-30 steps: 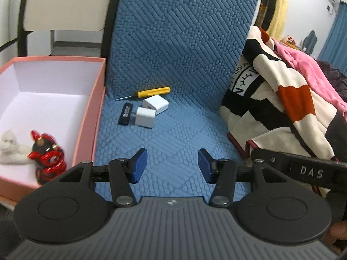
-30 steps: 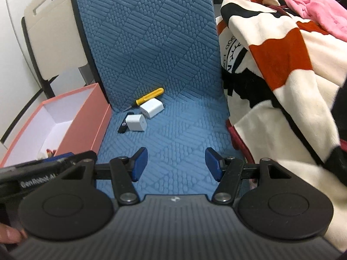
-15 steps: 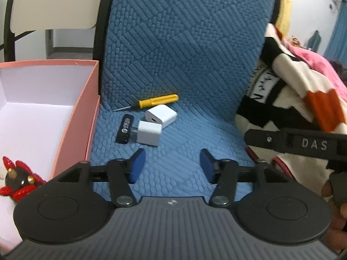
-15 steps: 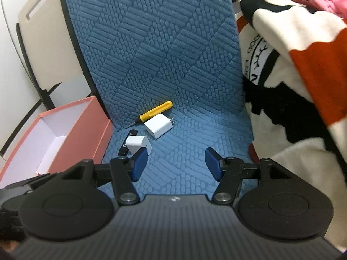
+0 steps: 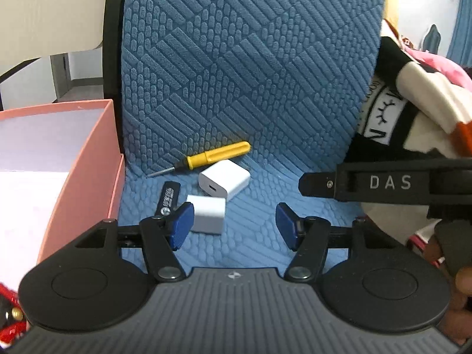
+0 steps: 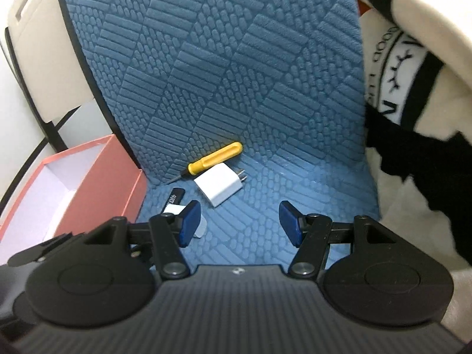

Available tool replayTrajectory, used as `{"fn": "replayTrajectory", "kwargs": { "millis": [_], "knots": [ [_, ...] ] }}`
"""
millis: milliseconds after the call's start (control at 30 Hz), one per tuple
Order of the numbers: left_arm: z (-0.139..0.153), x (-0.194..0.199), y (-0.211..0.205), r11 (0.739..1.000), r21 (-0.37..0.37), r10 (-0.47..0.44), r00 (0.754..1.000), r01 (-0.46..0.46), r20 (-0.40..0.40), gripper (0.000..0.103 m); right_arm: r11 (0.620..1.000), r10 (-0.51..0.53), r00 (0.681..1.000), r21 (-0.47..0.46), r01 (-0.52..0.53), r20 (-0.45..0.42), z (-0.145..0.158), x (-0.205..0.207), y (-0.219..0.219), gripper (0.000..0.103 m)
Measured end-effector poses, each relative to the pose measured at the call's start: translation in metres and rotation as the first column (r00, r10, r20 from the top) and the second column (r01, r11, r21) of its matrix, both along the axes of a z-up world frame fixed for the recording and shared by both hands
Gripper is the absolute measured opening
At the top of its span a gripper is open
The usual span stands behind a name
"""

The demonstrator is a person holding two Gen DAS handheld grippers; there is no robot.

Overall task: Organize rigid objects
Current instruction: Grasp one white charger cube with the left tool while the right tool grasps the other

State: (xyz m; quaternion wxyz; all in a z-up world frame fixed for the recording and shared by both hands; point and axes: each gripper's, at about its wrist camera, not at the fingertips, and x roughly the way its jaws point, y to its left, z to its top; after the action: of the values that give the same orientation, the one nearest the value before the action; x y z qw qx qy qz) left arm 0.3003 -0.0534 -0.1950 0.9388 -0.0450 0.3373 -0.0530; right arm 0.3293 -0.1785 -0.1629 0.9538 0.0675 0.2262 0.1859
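Both grippers unclenched, empty. Left gripper (image 5: pixel 233 221): near white charger (image 5: pixel 206 214) just ahead, beside left pad; centre jaws over it before closing. Right gripper (image 6: pixel 239 224): far charger (image 6: pixel 219 190) ahead-left; avoid yellow screwdriver (image 6: pixel 216 157).

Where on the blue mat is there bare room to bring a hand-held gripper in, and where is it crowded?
Bare mat lies between the larger white charger and the blanket. The pink box also has bare white floor at its far end. Crowded: yellow screwdriver, both chargers and the black stick cluster beside the box.
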Motion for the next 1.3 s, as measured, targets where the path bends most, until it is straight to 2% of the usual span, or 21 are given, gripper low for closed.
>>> {"fn": "replayTrajectory", "kwargs": {
  "millis": [200,333,400,533,667,733,933,1133,1300],
  "knots": [
    [-0.016,0.025,0.003,0.999,0.021,0.043,0.998,-0.042,-0.037,0.067,0.999,0.047,0.998,0.020,-0.047,-0.032,0.000,0.030,0.007,0.062],
    [-0.026,0.034,0.007,0.998,0.036,0.062,0.996,-0.060,-0.062,0.067,0.997,0.078,0.995,-0.008,-0.079,-0.062,-0.002,0.058,0.016,0.062],
    [-0.029,0.037,0.010,0.997,0.033,0.073,0.995,-0.071,-0.060,0.063,0.995,0.095,0.993,-0.024,-0.097,-0.071,-0.005,0.069,0.025,0.062],
    [-0.031,0.047,0.015,0.994,0.029,0.104,0.994,-0.103,-0.045,0.061,0.989,0.132,0.987,-0.052,-0.137,-0.091,-0.010,0.092,0.044,0.061],
    [-0.034,0.056,0.019,0.994,0.026,0.106,0.992,-0.104,-0.070,0.059,0.979,0.172,0.980,-0.091,-0.181,-0.099,-0.013,0.113,0.062,0.061],
    [-0.034,0.057,0.023,0.995,-0.006,0.104,0.991,-0.104,-0.081,0.054,0.973,0.187,0.977,-0.117,-0.198,-0.098,-0.015,0.121,0.070,0.061],
    [-0.036,0.059,0.022,0.996,0.001,0.094,0.993,-0.094,-0.069,0.054,0.952,0.216,0.975,-0.209,-0.224,-0.061,-0.019,0.141,0.084,0.061],
    [-0.037,0.062,0.017,0.998,-0.002,0.059,0.996,-0.060,-0.070,0.053,0.930,0.288,0.954,-0.216,-0.298,-0.080,-0.020,0.150,0.089,0.060],
    [-0.041,0.064,0.018,0.999,-0.020,0.042,0.994,-0.044,-0.098,0.053,0.919,0.301,0.948,-0.233,-0.318,-0.104,-0.022,0.151,0.097,0.060]
  ]
}}
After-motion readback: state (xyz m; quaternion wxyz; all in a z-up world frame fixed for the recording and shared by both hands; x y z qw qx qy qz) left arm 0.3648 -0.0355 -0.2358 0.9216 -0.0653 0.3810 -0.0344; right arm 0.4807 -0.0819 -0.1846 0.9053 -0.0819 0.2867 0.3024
